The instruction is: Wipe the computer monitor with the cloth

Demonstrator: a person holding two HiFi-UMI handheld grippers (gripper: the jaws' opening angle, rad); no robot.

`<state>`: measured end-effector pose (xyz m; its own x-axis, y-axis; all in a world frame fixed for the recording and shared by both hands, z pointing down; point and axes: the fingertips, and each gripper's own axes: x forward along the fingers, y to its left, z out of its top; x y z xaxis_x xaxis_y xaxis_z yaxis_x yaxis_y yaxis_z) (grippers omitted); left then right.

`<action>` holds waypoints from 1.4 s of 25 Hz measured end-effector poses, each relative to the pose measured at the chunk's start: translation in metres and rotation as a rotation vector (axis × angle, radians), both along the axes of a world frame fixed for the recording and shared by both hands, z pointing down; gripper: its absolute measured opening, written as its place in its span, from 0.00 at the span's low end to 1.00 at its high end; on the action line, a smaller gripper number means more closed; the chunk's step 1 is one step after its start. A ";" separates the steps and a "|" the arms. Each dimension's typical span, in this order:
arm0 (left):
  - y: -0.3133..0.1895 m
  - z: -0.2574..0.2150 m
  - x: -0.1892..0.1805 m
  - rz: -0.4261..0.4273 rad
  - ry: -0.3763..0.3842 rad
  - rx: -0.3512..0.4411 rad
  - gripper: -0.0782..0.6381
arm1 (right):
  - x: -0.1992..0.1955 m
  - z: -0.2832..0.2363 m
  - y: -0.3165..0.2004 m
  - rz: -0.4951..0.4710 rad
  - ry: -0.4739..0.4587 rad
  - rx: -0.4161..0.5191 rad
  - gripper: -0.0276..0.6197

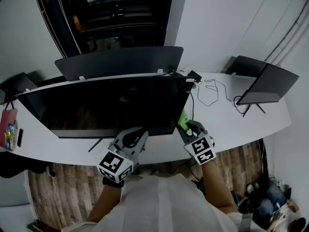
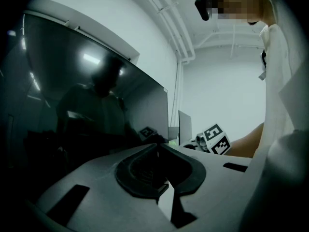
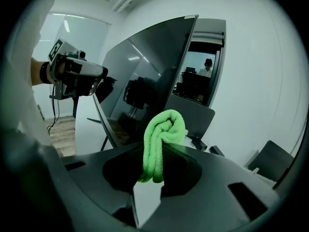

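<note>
Head view: a white curved counter point(image 1: 227, 124) carries a wide computer monitor point(image 1: 111, 105). Its screen is dark and it takes up most of the left and middle. A second monitor point(image 1: 120, 62) stands just behind it on the far side, back turned to the viewer. A smaller dark screen point(image 1: 268, 83) stands well apart at the right end of the counter. A thin black cable point(image 1: 210, 93) lies in loops on the bare surface between that screen and the big monitor. Wood floor point(image 1: 63, 187) shows below the near edge of the counter.

Right tongs point(image 1: 186, 124): closed on a bright green cloth point(image 1: 184, 117). The right gripper view shows the cloth folded into a thick roll and pinched between the two jaws, its bunched end sticking out past the tips. The cloth sits at the lower right corner of the computer monitor, just beside the screen's right edge. No view settles whether it touches the glass.

Left tongs point(image 1: 137, 132): jaws together at the tips with nothing between them, as the left gripper view shows. They are held at the near bottom edge of the monitor, a little left of the right tongs. The screen surface runs along the left of that view, carrying dim reflections.
</note>
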<state>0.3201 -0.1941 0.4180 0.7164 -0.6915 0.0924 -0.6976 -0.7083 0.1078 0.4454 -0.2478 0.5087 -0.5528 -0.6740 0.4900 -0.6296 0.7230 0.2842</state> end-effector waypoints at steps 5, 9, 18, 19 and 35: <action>0.002 0.008 -0.001 -0.005 -0.006 -0.009 0.14 | 0.000 0.019 0.003 -0.008 0.015 -0.031 0.15; 0.002 0.013 -0.001 -0.010 -0.007 -0.017 0.14 | 0.001 0.033 0.004 -0.017 0.033 -0.055 0.15; 0.004 0.021 -0.005 -0.024 -0.009 -0.030 0.14 | 0.001 0.066 0.009 -0.018 0.054 -0.123 0.15; 0.004 0.021 -0.005 -0.025 -0.009 -0.032 0.14 | 0.001 0.068 0.010 -0.018 0.053 -0.130 0.15; 0.006 0.028 -0.010 -0.039 -0.008 -0.047 0.14 | 0.004 0.103 0.018 0.048 -0.007 -0.282 0.15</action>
